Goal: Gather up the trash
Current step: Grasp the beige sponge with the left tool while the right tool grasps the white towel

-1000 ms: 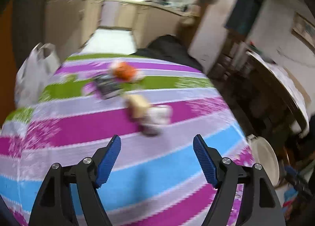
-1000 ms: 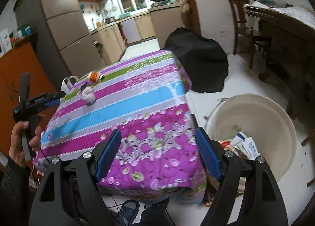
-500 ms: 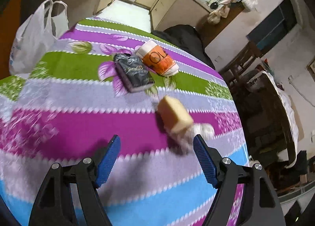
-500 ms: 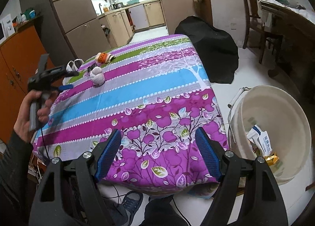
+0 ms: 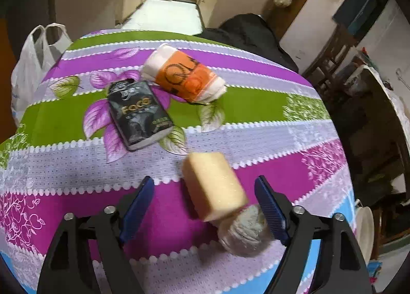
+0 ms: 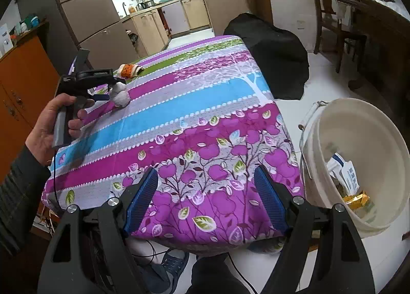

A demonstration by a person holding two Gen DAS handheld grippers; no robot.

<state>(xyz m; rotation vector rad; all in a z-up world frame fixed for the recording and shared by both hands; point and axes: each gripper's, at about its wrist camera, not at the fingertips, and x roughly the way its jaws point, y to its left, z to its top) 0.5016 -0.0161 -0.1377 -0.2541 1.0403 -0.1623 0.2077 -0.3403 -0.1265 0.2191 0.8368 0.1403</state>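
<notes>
White plastic bucket (image 6: 320, 155) sits on the floor right beside the table's (image 6: 194, 104) corner, and there's already stuff in it: a white-and-blue packet (image 6: 346, 173) and a gold foil wrapper (image 6: 357, 198) at the bottom.

Right gripper (image 6: 205, 198) hangs over the near edge of the table, next to the bucket, jaws wide apart, nothing between them.

The left wrist view gives the close-up the right one can't. Left gripper (image 5: 205, 207) is down over the trash at the far end of the table: a yellow sponge block (image 5: 214, 186) and a crumpled whitish wad (image 5: 243, 232) just beside it, both sitting between the blue pads. The jaws have just been closing in, but they aren't pressing on either one yet. Further along the table are a black FACO pouch (image 5: 139, 114) and an orange-and-white pack (image 5: 184, 76), near each other. A white plastic bag (image 5: 30, 63) hangs off the table's far-left side.

The right view shows the person's hand (image 6: 55, 125) holding the left tool, plus the kitchen cabinets (image 6: 164, 22) beyond the table.

The cloth has purple, blue, green and grey floral stripes.
</notes>
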